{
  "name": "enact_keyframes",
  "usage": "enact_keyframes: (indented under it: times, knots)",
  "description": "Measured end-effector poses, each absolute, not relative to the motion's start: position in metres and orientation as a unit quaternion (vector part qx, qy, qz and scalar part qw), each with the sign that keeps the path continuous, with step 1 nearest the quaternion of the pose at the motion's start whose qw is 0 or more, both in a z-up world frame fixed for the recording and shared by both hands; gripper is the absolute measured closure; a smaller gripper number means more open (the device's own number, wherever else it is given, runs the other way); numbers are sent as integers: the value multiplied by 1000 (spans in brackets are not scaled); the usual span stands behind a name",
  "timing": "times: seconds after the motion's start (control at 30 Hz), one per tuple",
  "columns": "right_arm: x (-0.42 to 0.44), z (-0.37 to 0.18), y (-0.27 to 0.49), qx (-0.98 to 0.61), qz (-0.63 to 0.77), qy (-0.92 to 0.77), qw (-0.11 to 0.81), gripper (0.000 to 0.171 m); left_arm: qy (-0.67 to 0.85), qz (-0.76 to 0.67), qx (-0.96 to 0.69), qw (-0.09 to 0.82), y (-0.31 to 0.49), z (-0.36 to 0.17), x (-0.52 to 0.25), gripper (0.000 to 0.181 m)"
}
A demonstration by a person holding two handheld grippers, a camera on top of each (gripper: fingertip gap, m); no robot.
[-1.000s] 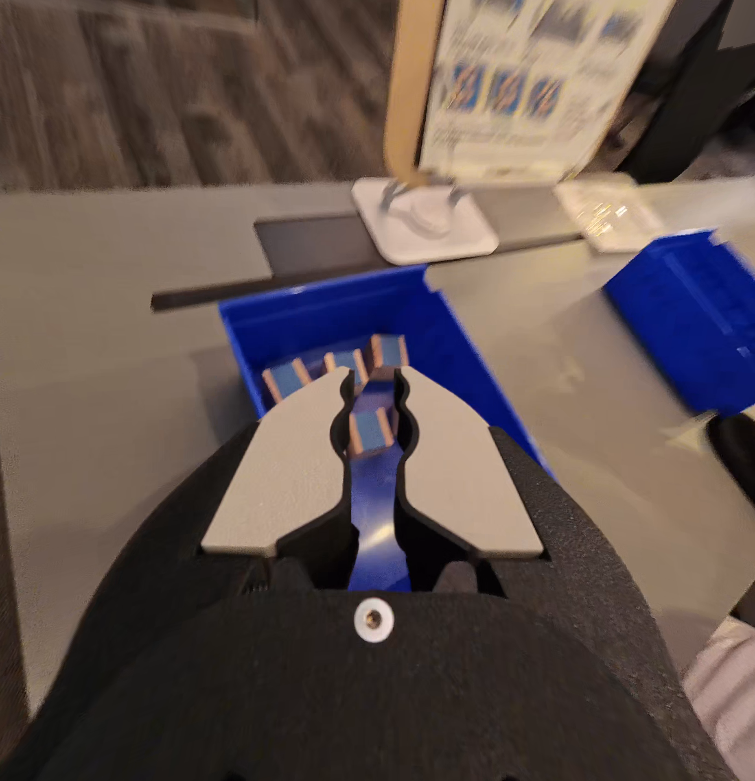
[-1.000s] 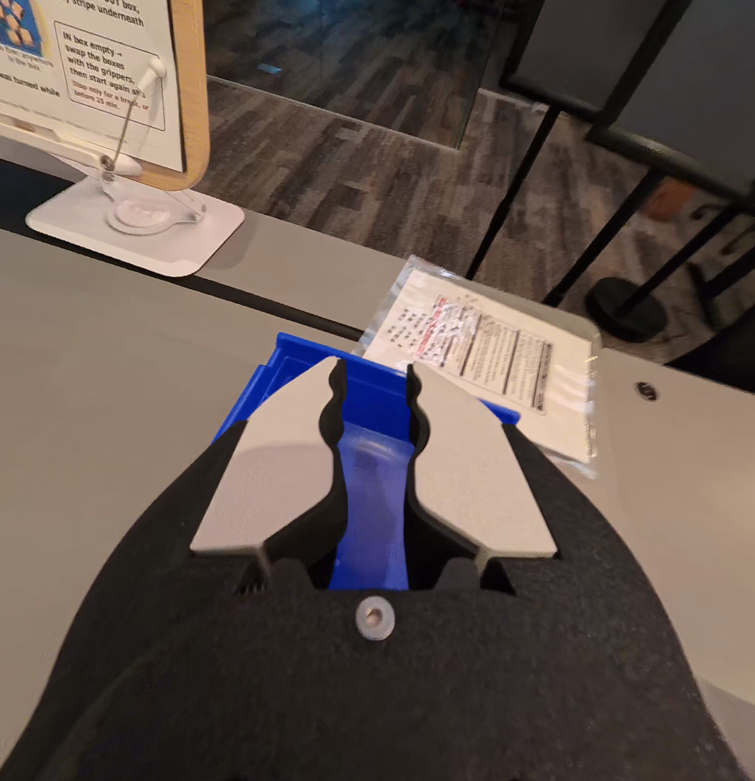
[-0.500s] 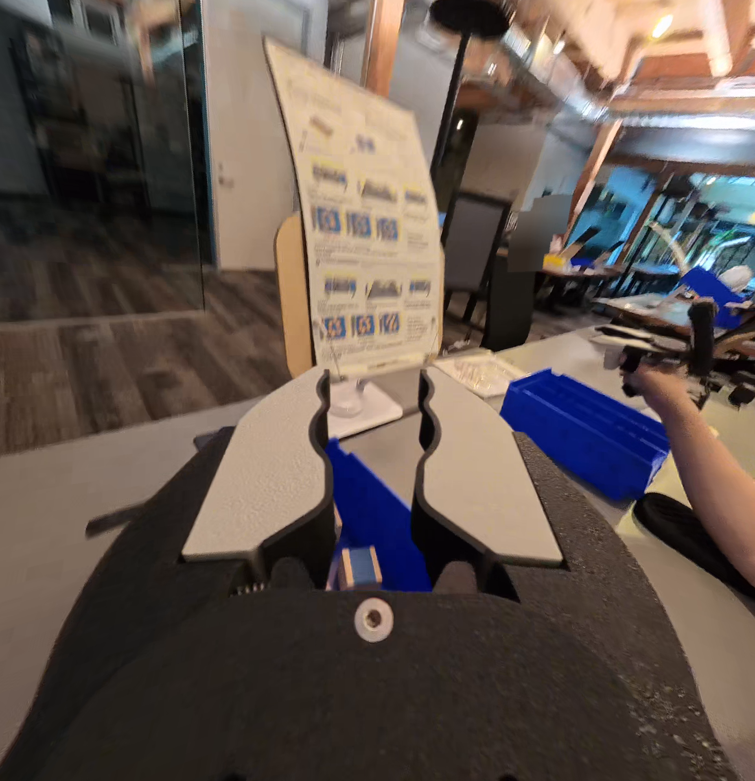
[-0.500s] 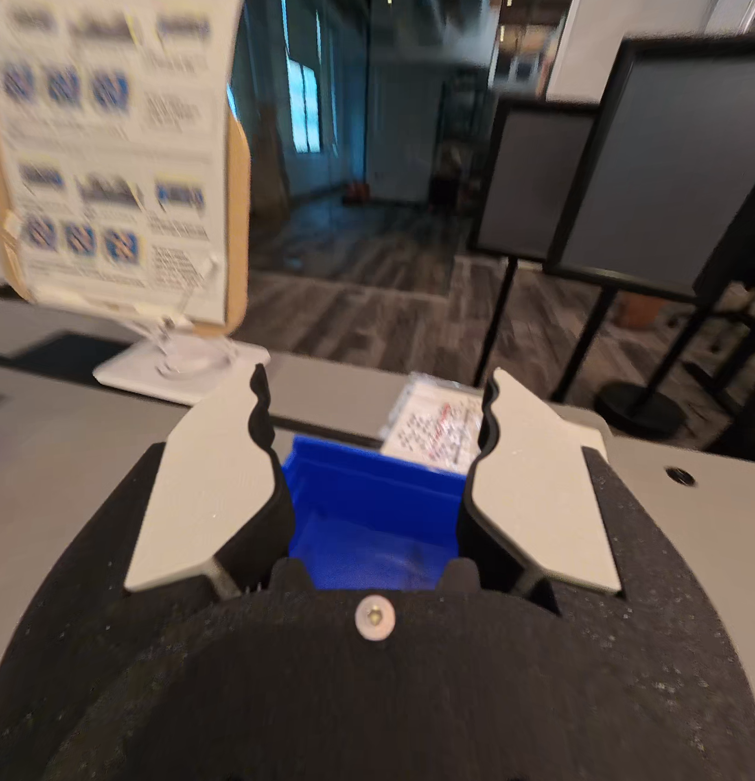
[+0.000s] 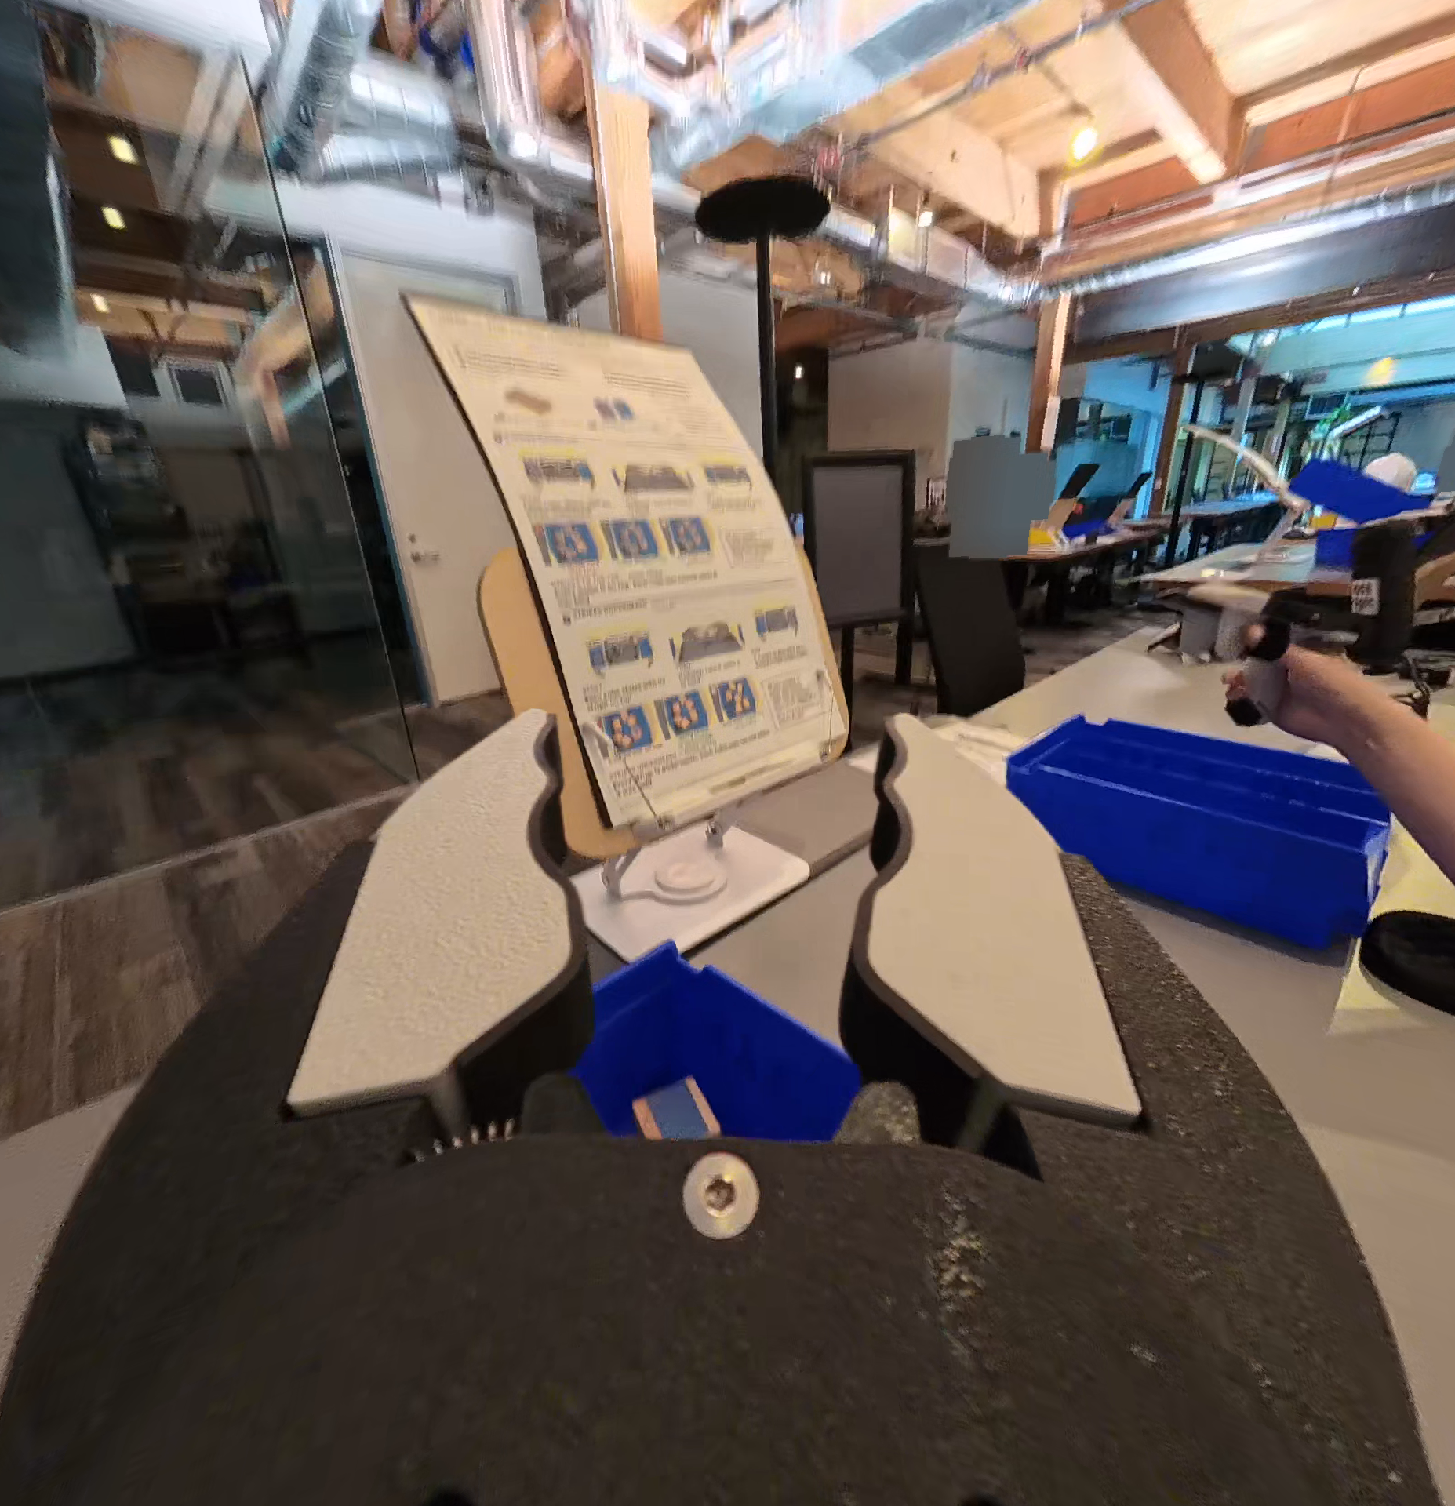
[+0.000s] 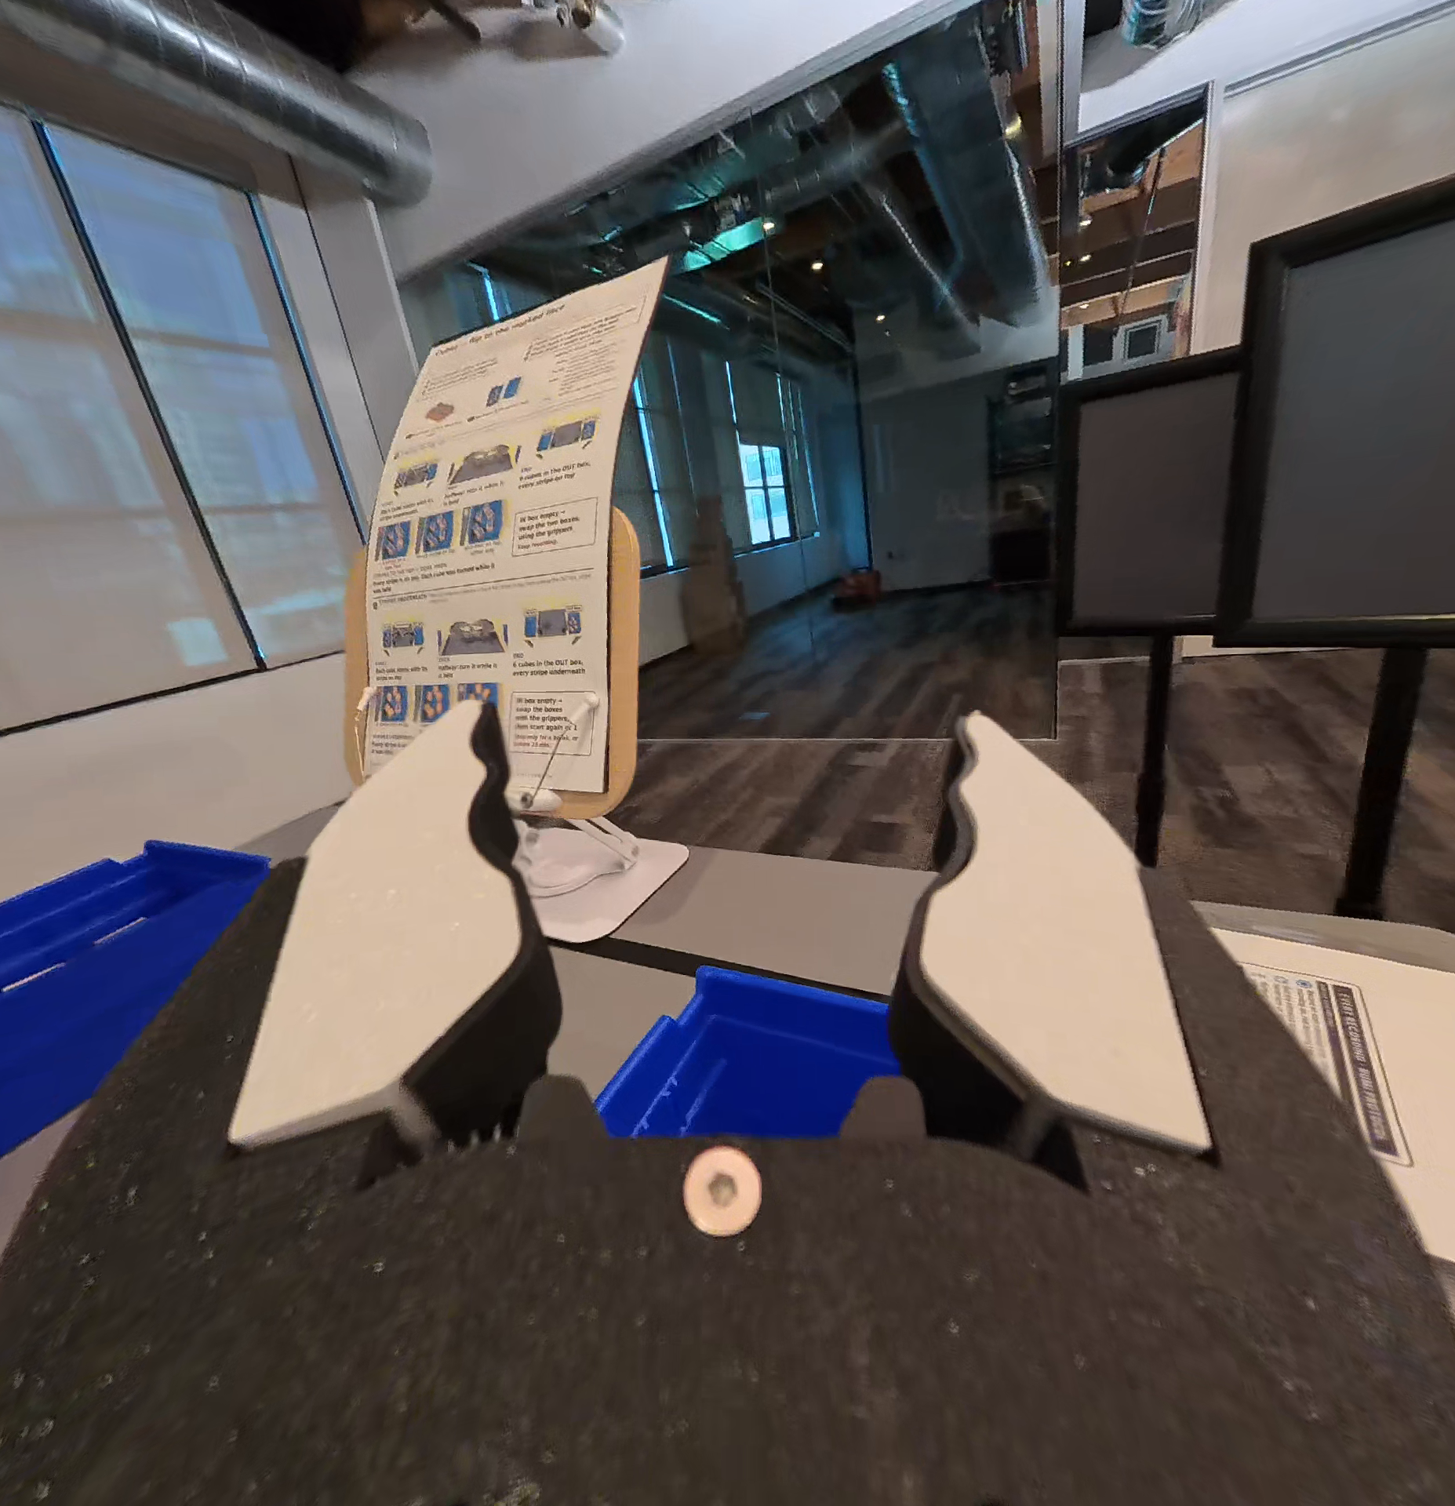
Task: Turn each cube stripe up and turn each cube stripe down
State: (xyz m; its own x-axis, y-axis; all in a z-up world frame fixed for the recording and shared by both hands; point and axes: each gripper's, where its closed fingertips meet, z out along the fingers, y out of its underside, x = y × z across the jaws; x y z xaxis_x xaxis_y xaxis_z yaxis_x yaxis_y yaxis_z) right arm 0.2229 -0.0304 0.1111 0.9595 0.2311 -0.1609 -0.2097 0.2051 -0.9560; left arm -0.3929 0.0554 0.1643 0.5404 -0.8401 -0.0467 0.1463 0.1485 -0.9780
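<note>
We hold the left gripper (image 5: 714, 750) level above the bench (image 5: 1245, 1084), its grey fingers (image 5: 455, 921) spread apart with nothing between them; low in the gap we see the corner of a blue bin (image 5: 732, 1051), and in it one cube (image 5: 675, 1110); the cube shows a blue face edged on both sides by pale wood, which reads as the stripe turned up, though only part of it clears the gripper body; the rest of that bin is hidden from us. Behind it an instruction sheet (image 5: 659, 570) leans on a wooden board with a white stand; to the right a second blue bin (image 5: 1196, 823) lies on the bench, and beyond it a person's hand (image 5: 1311, 693) grips a dark handle.

In the right wrist view our right gripper (image 6: 722, 733) is also spread wide and holds nothing; below its fingers we see the near bin's (image 6: 756, 1051) blue wall and floor, with no cube visible in the part shown; the other bin (image 6: 96, 937) lies at the far left; a bagged printed paper (image 6: 1343, 1051) lies on the bench at right.
</note>
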Motion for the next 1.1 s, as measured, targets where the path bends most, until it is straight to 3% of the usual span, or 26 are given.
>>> enact_keyframes:
  times: [0.07,0.27,0.4,0.57,0.63,0.73,0.8,0.83,0.87,0.97,1.07,1.1]
  knots:
    - [228,109,-30,-618,133,0,775,55,317,-331,-585,669,68,149,-391,98]
    - [231,110,-31,-616,128,4,778,55,319,-242,-665,631,90,119,-392,110]
    - [231,104,-27,-634,131,14,762,41,342,-224,-665,625,87,115,-384,113]
    - [230,98,-20,-653,116,23,748,30,301,-230,-689,618,94,114,-386,92]
    - [225,102,-22,-644,112,4,757,42,301,-233,-689,617,94,115,-387,95]
    - [211,110,-29,-627,127,-40,768,77,364,-251,-673,593,76,109,-375,134]
    - [202,117,-36,-609,138,-73,778,119,408,-255,-667,569,65,102,-368,166]
    - [196,121,-41,-596,154,-90,783,131,425,-259,-664,558,59,100,-365,180]
    - [194,124,-44,-588,169,-93,785,134,433,-263,-662,553,57,99,-362,181]
    - [196,128,-46,-580,187,-82,789,132,439,-264,-664,544,56,96,-358,180]
    - [215,124,-39,-600,129,-32,789,83,428,-238,-693,530,63,84,-359,137]
    - [216,121,-38,-609,110,-33,785,79,437,-222,-704,514,64,75,-359,132]
